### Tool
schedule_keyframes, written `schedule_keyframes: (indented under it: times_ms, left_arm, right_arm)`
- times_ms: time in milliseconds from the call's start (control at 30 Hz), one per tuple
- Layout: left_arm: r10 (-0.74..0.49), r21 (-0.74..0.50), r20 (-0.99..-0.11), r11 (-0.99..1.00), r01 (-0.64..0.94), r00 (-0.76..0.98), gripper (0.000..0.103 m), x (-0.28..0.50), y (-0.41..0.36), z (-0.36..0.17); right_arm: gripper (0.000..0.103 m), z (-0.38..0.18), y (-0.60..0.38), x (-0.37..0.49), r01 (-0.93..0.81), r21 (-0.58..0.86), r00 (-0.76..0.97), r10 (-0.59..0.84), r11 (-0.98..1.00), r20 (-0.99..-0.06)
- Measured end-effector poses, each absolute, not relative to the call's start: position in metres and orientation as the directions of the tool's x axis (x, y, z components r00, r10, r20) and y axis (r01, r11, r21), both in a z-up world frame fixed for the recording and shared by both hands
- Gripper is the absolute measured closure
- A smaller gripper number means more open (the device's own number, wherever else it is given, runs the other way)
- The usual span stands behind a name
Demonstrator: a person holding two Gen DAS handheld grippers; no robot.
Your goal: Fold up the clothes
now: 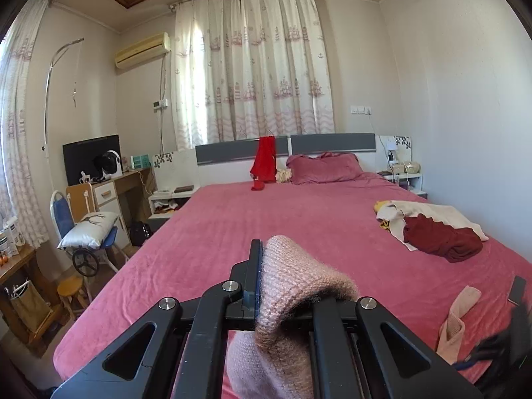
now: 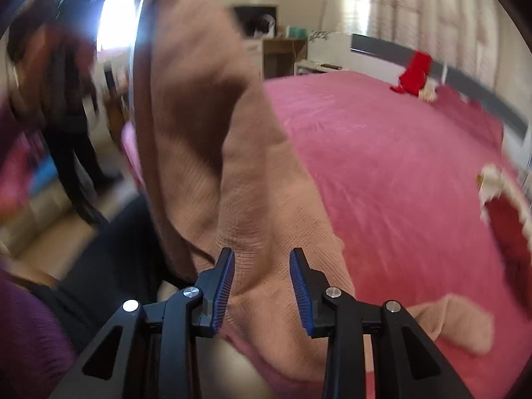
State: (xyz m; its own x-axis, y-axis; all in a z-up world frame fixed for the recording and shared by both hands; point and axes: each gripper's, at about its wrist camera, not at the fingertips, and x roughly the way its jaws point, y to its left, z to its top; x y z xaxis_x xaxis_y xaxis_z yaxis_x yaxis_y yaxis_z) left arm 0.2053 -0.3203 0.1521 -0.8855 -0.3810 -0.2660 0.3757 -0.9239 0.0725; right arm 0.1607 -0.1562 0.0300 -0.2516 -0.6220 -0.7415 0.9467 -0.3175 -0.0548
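Pink sweater (image 1: 299, 286) in left hand-held gripper (image 1: 262, 276) (pinched)

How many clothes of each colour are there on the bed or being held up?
Pink: 1, the pink knit garment held in the left gripper
Bright red: 1, the red garment at the headboard
Dark red: 1, the dark red garment
Cream: 1, the cream garment under it
Total: 4
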Motion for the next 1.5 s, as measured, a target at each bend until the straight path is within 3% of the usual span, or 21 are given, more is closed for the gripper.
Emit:
schedule_keyframes:
  times_ms: [100, 167, 233, 267, 300, 400, 500, 567, 800, 900, 1033, 1200, 1367, 1500]
  left_arm:
    - [-0.382, 0.062, -0.255, -0.923, 0.379, -0.888, 0.096, 0.217, -0.317, 0.153]
    - [-0.384, 0.067, -0.244, -0.923, 0.380, -0.890, 0.096, 0.224, -0.314, 0.154]
    - [-0.387, 0.071, -0.234, -0.922, 0.381, -0.892, 0.096, 0.229, -0.312, 0.154]
    - [-0.386, 0.069, -0.235, -0.922, 0.380, -0.892, 0.096, 0.231, -0.312, 0.153]
    - [-0.384, 0.063, -0.236, -0.923, 0.380, -0.893, 0.096, 0.233, -0.312, 0.153]
    - [-0.389, 0.044, -0.230, -0.920, 0.390, -0.892, 0.096, 0.242, -0.312, 0.154]
    - [-0.401, 0.026, -0.199, -0.914, 0.404, -0.894, 0.096, 0.261, -0.310, 0.160]
    - [-0.399, 0.007, -0.165, -0.915, 0.403, -0.902, 0.096, 0.277, -0.305, 0.166]
    - [-0.365, -0.033, -0.007, -0.931, 0.365, -0.931, 0.096, 0.337, -0.266, 0.211]
    - [-0.347, -0.017, 0.040, -0.938, 0.346, -0.937, 0.095, 0.356, -0.253, 0.235]
    - [-0.337, -0.005, 0.035, -0.942, 0.337, -0.941, 0.093, 0.364, -0.252, 0.260]
    - [-0.341, 0.018, -0.057, -0.940, 0.341, -0.938, 0.092, 0.327, -0.280, 0.250]
    - [-0.365, 0.043, -0.317, -0.928, 0.371, -0.876, 0.092, 0.202, -0.363, 0.172]
    - [-0.363, 0.194, -0.545, -0.932, 0.307, -0.756, 0.092, 0.069, -0.418, 0.058]
  right_arm:
    - [0.069, 0.017, -0.186, 0.170, 0.957, -0.112, -0.259, -0.613, -0.267, -0.746]
    - [0.068, 0.004, -0.205, 0.172, 0.932, -0.239, -0.355, -0.558, -0.273, -0.750]
    - [0.069, -0.007, -0.216, 0.165, 0.860, -0.393, -0.510, -0.510, -0.325, -0.693]
    - [0.086, -0.011, -0.219, 0.158, 0.821, -0.449, -0.571, -0.495, -0.354, -0.655]
    - [0.096, -0.011, -0.218, 0.147, 0.809, -0.449, -0.587, -0.495, -0.380, -0.640]
    - [0.097, 0.020, -0.194, 0.098, 0.831, -0.215, -0.514, -0.560, -0.514, -0.650]
    - [0.098, 0.083, -0.144, 0.064, 0.757, -0.030, -0.568, -0.635, -0.653, -0.523]
    - [0.098, 0.134, -0.105, 0.060, 0.710, 0.010, -0.642, -0.654, -0.704, -0.399]
    - [0.098, 0.267, -0.004, 0.123, 0.680, 0.014, -0.732, -0.680, -0.733, -0.042]
    - [0.098, 0.309, 0.022, 0.154, 0.681, -0.041, -0.729, -0.683, -0.731, 0.051]
    - [0.098, 0.352, 0.030, 0.185, 0.681, -0.096, -0.719, -0.688, -0.726, 0.099]
    - [0.098, 0.352, 0.007, 0.177, 0.709, -0.105, -0.700, -0.714, -0.698, 0.025]
    - [0.098, 0.270, -0.055, 0.041, 0.754, 0.036, -0.632, -0.740, -0.655, -0.227]
    - [0.096, 0.175, -0.141, -0.087, 0.699, 0.102, -0.602, -0.660, -0.708, -0.450]
